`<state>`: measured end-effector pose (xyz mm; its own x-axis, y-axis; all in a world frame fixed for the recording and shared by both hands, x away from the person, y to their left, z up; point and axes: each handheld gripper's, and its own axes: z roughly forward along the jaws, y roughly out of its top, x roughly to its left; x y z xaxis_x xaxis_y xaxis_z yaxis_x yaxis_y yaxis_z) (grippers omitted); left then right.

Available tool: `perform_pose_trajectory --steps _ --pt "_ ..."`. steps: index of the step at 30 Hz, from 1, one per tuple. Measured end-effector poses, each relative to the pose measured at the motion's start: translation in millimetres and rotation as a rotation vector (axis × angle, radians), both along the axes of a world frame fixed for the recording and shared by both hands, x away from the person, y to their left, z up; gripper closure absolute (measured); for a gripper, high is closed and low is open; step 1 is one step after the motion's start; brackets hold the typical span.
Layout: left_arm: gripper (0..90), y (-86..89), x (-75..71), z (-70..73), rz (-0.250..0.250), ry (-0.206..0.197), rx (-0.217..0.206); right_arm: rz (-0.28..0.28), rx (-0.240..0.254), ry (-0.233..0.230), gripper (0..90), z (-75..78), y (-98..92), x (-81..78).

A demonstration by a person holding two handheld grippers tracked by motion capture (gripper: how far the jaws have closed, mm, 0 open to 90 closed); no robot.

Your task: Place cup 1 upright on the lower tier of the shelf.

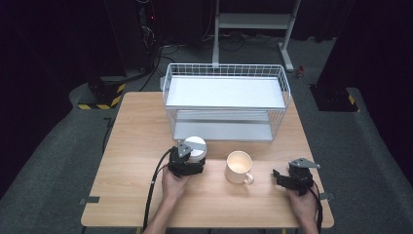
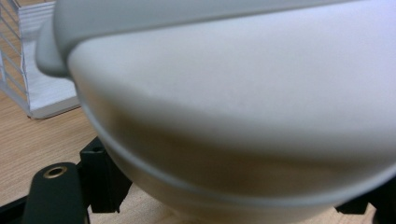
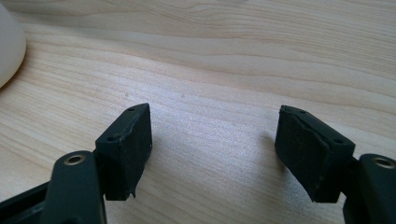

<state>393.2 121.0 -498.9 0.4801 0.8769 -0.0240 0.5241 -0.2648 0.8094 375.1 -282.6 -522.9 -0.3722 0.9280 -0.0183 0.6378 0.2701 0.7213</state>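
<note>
White lidded container (image 1: 196, 146), smooth, round

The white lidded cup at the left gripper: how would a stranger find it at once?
Start at the white wire rack on the wooden table. Just before its left front corner stands the white lidded cup, held by the left gripper. Unlike the open cream mug beside it, it has no handle.

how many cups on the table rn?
2: a white cup in the left gripper, in front of the wire rack; a handled mug mid-table. None seen in the rack.
</note>
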Motion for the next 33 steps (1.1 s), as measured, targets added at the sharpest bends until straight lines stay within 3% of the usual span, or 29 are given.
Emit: perform_pose_trajectory --steps 33 --pt "19.3 5.2 2.6 0.2 -0.012 -0.004 -0.008 -0.001 0.001 0.001 27.8 0.0 0.0 0.1"
